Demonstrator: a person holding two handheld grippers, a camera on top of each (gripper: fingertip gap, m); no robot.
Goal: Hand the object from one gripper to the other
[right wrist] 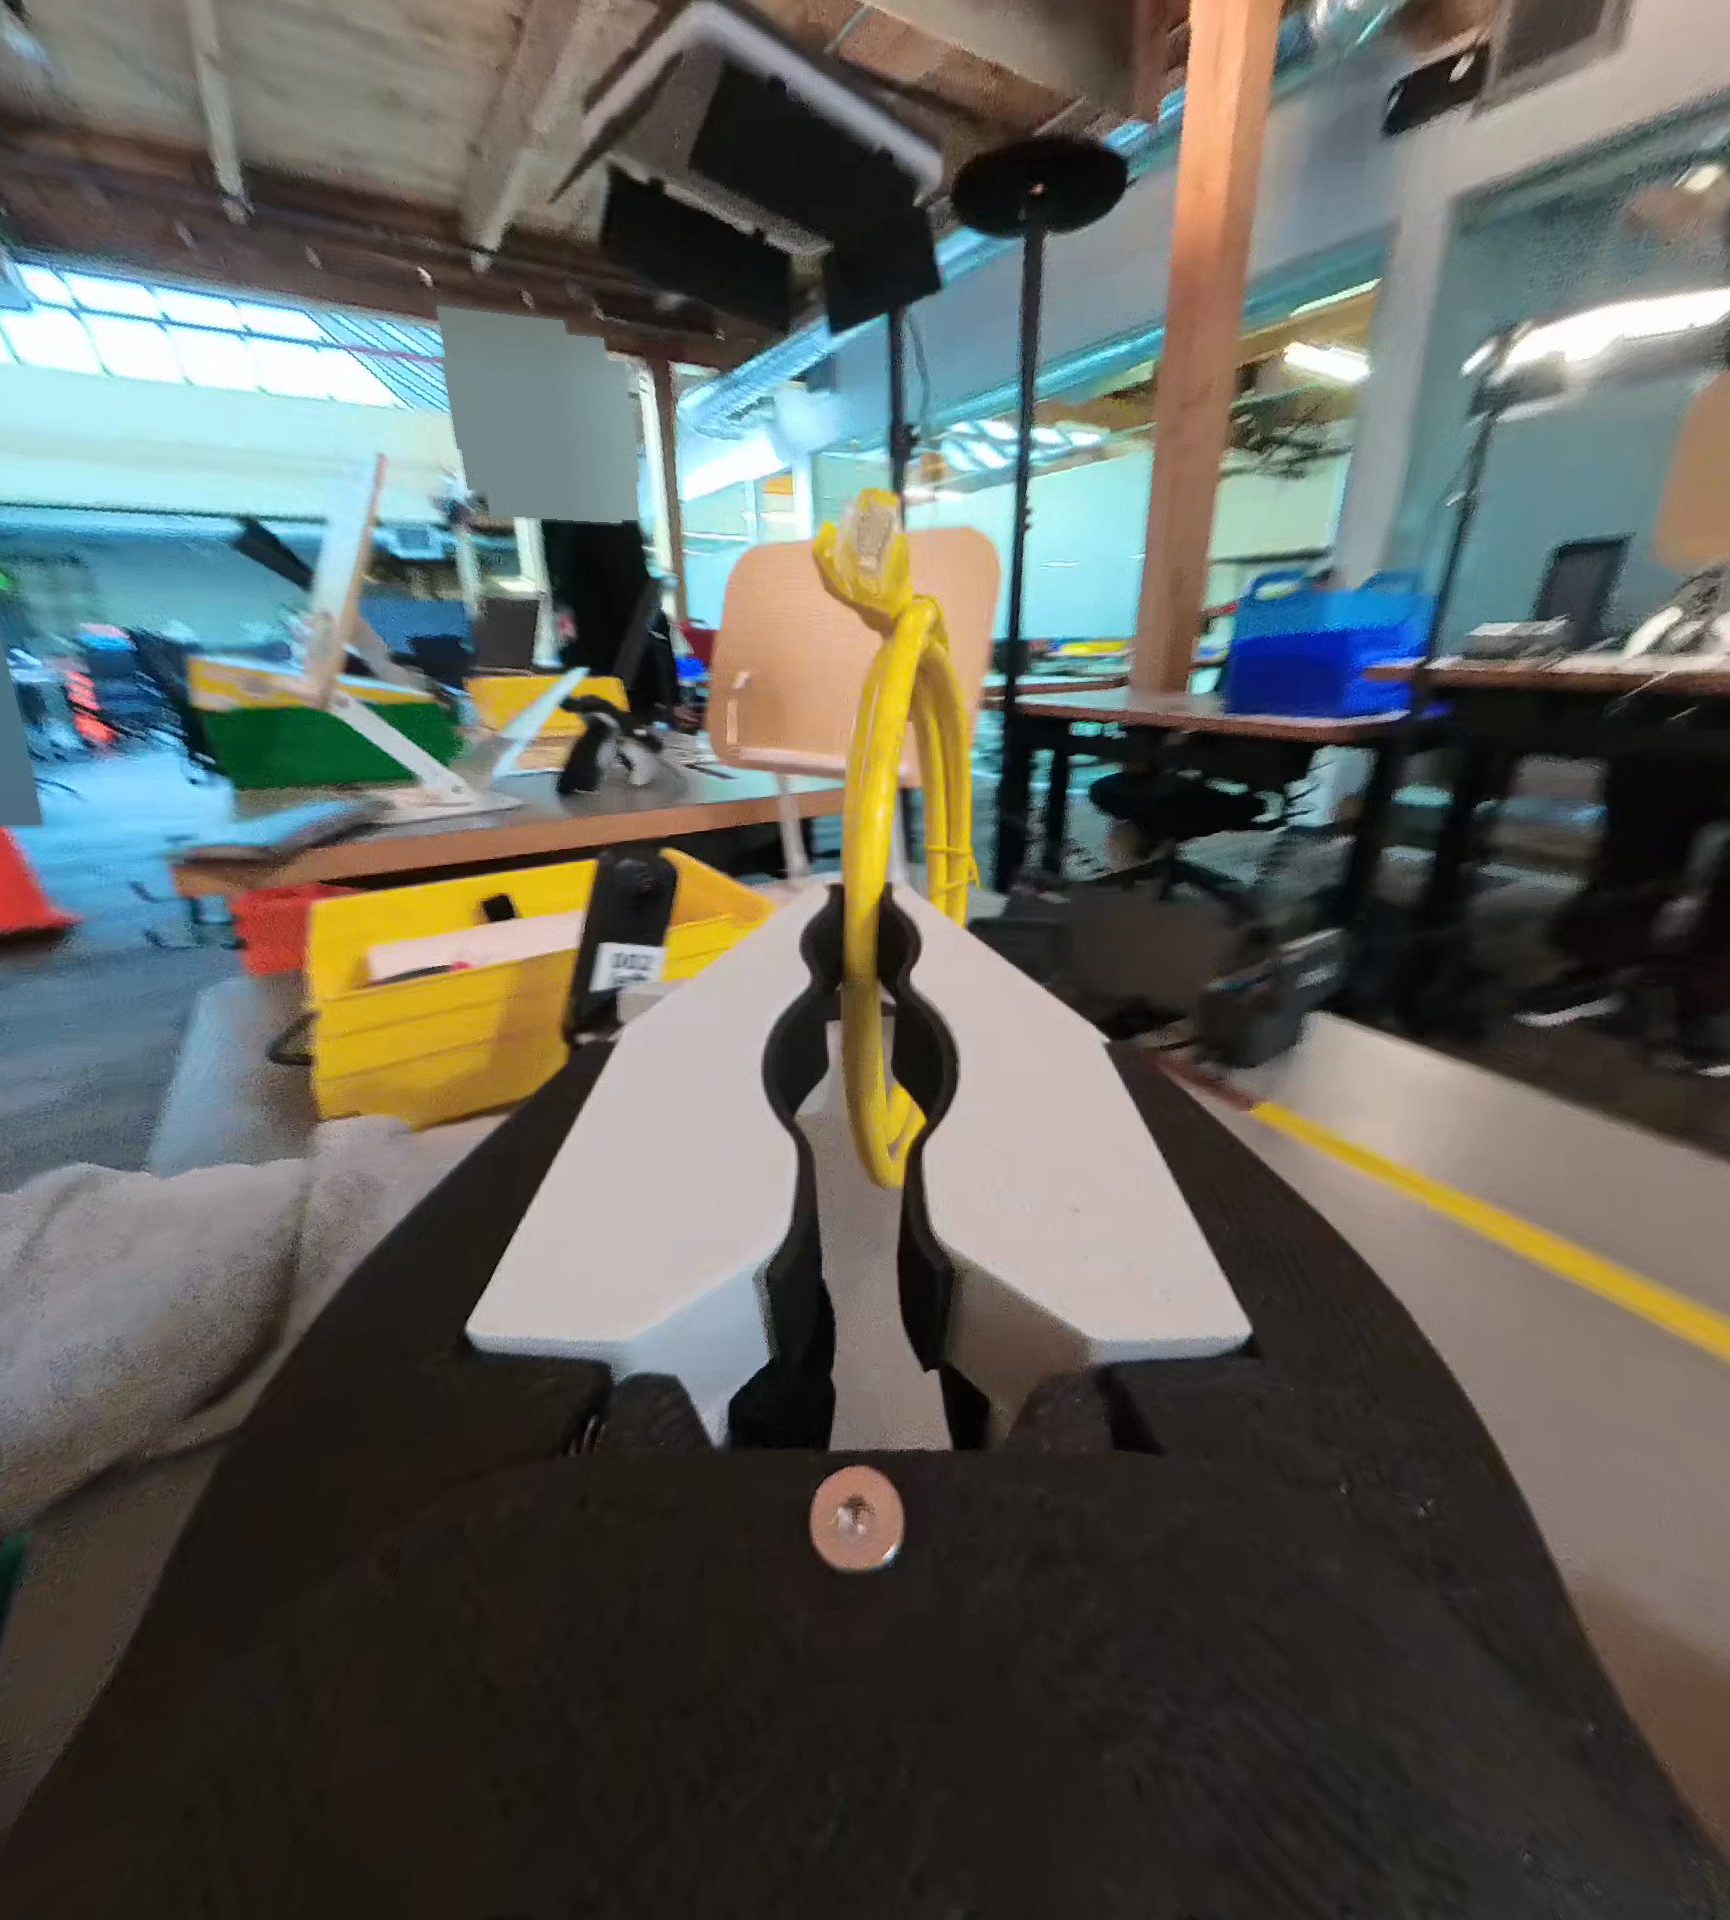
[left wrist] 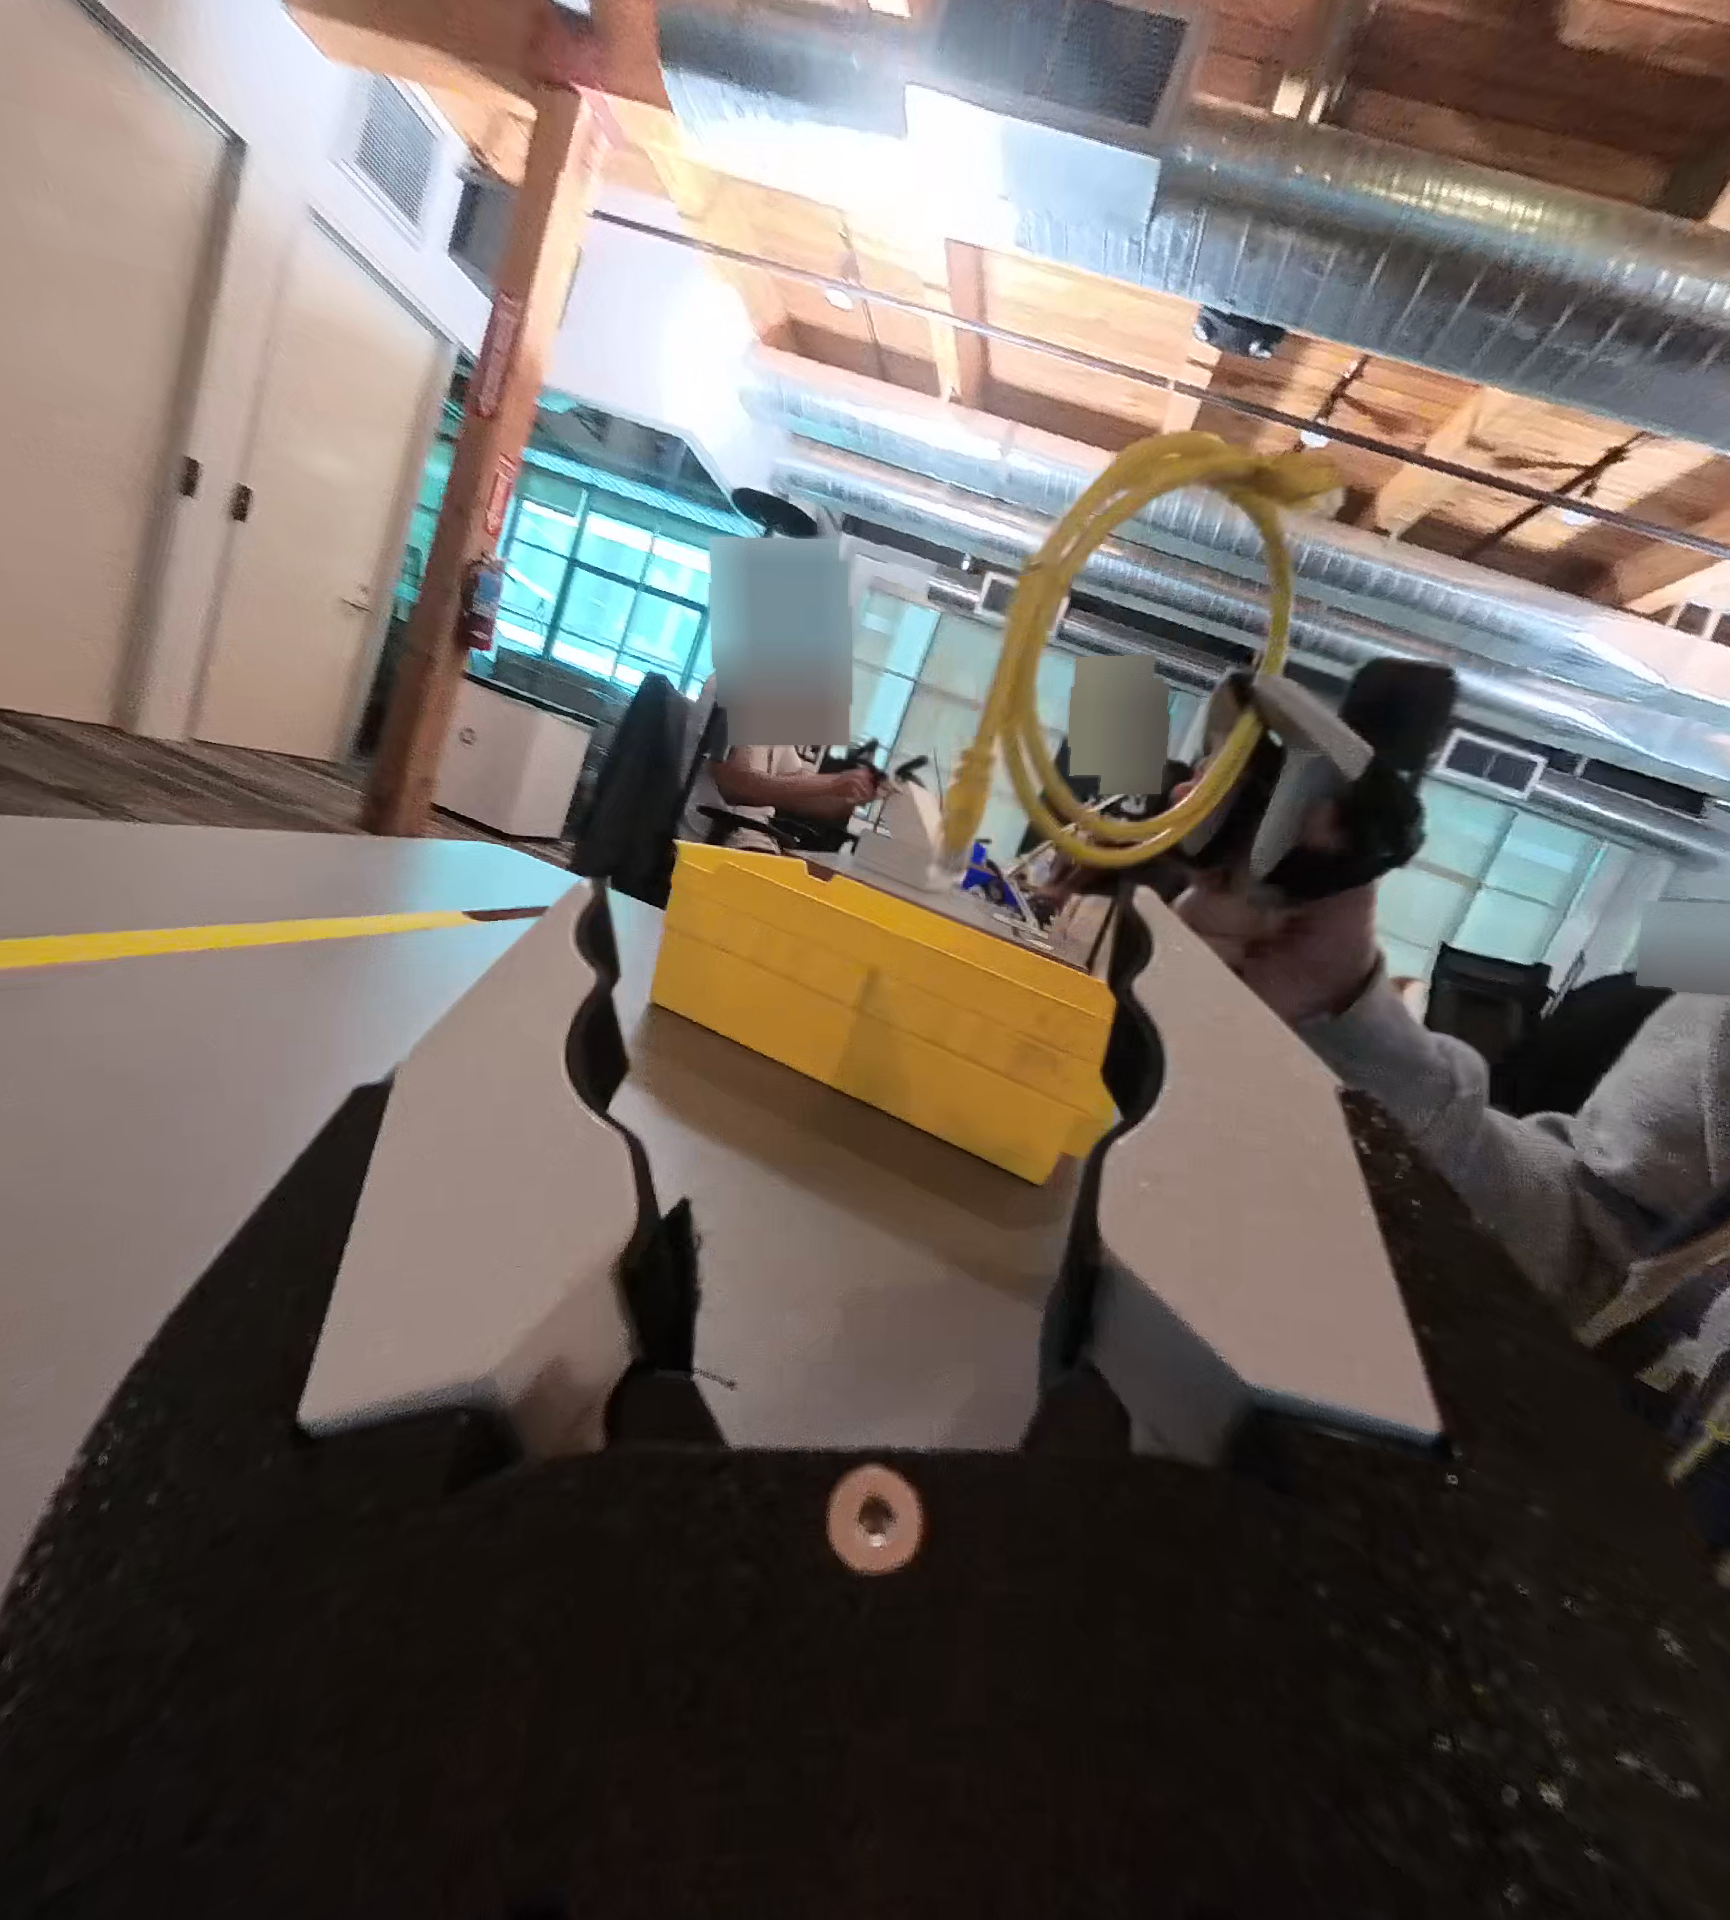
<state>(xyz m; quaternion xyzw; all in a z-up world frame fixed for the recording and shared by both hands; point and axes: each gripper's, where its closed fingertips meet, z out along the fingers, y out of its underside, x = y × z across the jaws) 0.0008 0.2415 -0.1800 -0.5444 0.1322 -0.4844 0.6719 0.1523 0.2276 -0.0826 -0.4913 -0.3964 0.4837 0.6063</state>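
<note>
A coiled yellow network cable (right wrist: 887, 790) stands upright in my right gripper (right wrist: 863, 914), whose pads are shut on it near the tips. The left wrist view shows the same cable (left wrist: 1141, 665) hanging as a loop from the right gripper (left wrist: 1256, 717), held in a person's hand up and to the right. My left gripper (left wrist: 861, 914) is wide open and empty, low over the grey table (left wrist: 165, 1091), with the cable well beyond and above its fingertips.
A yellow bin (left wrist: 882, 997) sits on the table just ahead of the left gripper; it also shows in the right wrist view (right wrist: 425, 997). A yellow tape line (left wrist: 175, 940) crosses the table. A grey sleeve (left wrist: 1619, 1164) is at right. Desks, chairs and people fill the background.
</note>
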